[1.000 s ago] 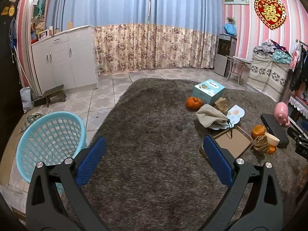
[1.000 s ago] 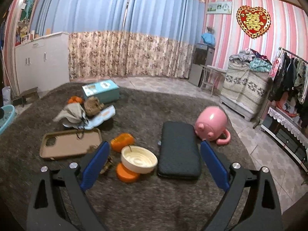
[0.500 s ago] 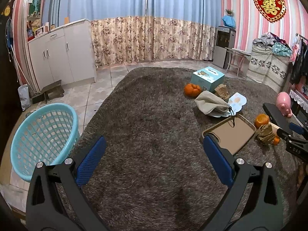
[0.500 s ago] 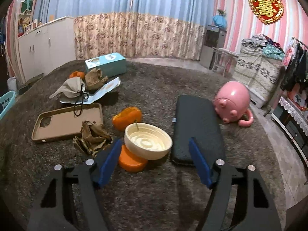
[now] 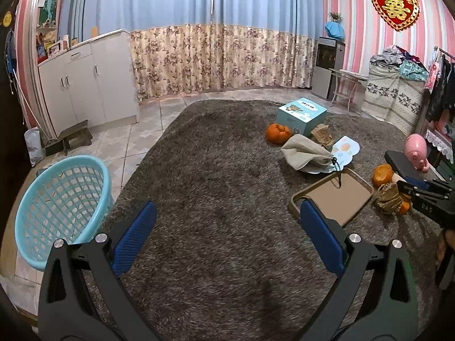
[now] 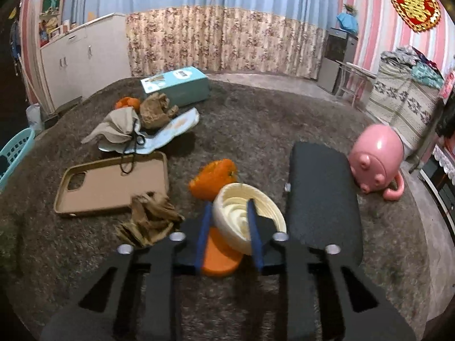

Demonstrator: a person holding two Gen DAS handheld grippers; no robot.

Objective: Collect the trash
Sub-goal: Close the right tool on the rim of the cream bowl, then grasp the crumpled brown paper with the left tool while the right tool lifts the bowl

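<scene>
The blue basket (image 5: 61,207) stands at the far left on the tiled floor (image 5: 113,147), its side touching the edge of the grey carpet (image 5: 216,187); the left tongs (image 5: 226,234) hover over bare carpet just right of the basket, jaws spread wide, nothing between them.

Farther right on the carpet lies a cluster of items: a light blue box (image 6: 175,86) at the back; an orange peel (image 6: 128,103) and a crumpled brown paper (image 6: 156,109) just in front of it; a beige cloth pouch (image 6: 121,126) with a black cord, resting on a pale printed card (image 6: 173,128); a tan phone case (image 6: 113,183) lying flat, open side up, nearer the camera.

To the right of the phone case sits a second crumpled brown paper (image 6: 149,218); beside it, an upright piece of orange peel (image 6: 213,180).

The right tongs (image 6: 229,221) are closing; the blue pads straddle the rim of a cream bowl (image 6: 247,213), the left pad outside the wall and the right pad inside it. The bowl tilts on a flat orange lid (image 6: 220,255).

A black case (image 6: 321,196) lies immediately right of the bowl; a pink pig-shaped pot (image 6: 376,159) stands at its far right corner, touching it.
</scene>
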